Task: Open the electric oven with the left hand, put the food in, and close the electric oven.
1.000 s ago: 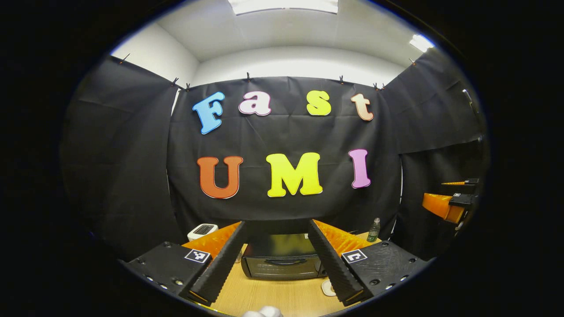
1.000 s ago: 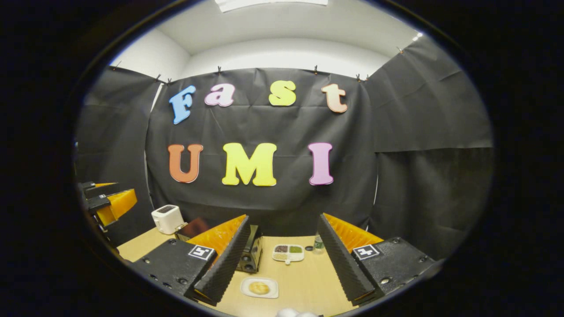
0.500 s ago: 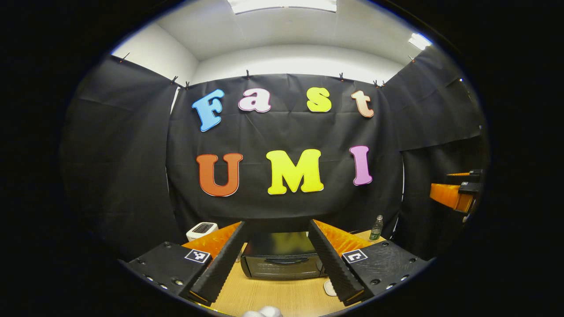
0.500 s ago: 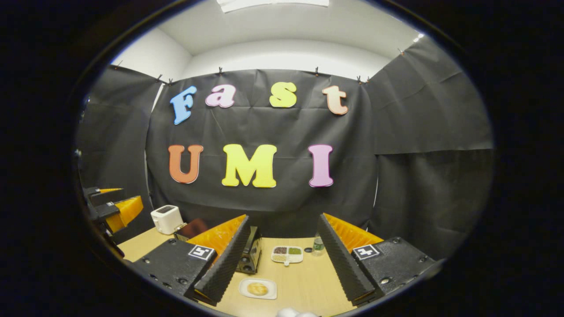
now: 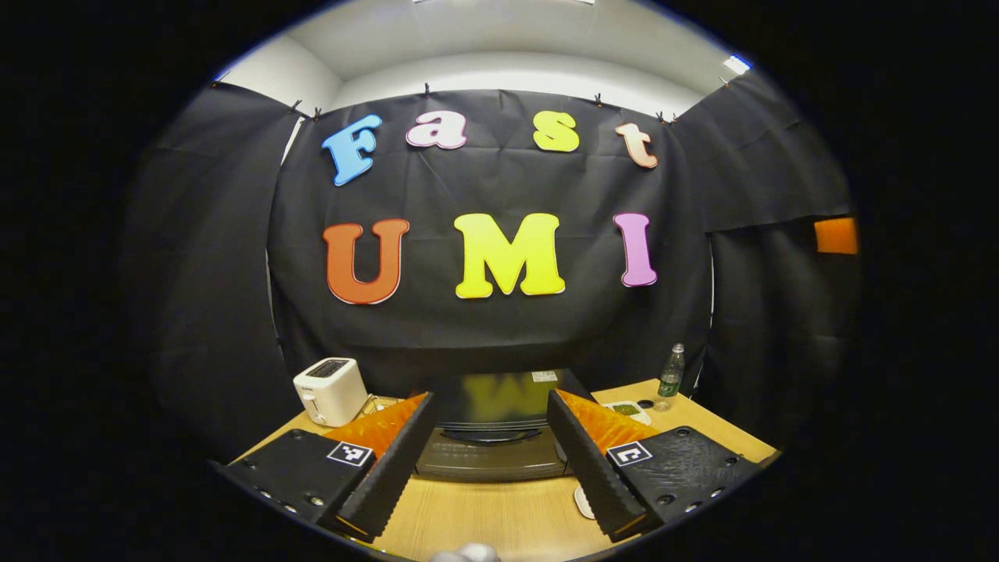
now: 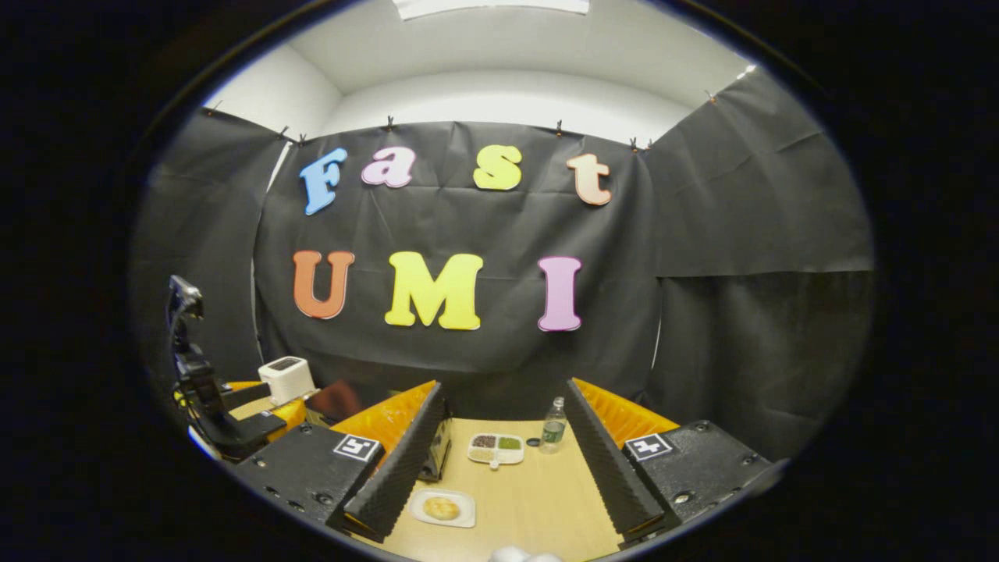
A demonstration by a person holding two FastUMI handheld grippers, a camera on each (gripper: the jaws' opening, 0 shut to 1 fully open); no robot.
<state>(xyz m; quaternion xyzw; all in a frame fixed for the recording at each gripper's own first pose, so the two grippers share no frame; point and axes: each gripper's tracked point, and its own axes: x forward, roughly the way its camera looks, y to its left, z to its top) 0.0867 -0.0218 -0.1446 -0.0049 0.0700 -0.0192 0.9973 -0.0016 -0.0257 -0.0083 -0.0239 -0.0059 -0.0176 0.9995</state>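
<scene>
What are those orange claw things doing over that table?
A person holds two grippers. The left gripper is open and lined up with the black electric oven, whose door looks shut. The right gripper hangs open above a bun on a white plate. Nothing is grabbed yet.

Left gripper (image 5: 488, 460) now lower and closer to the oven (image 5: 492, 437), its door handle between the fingers (image 5: 581, 460).
</scene>
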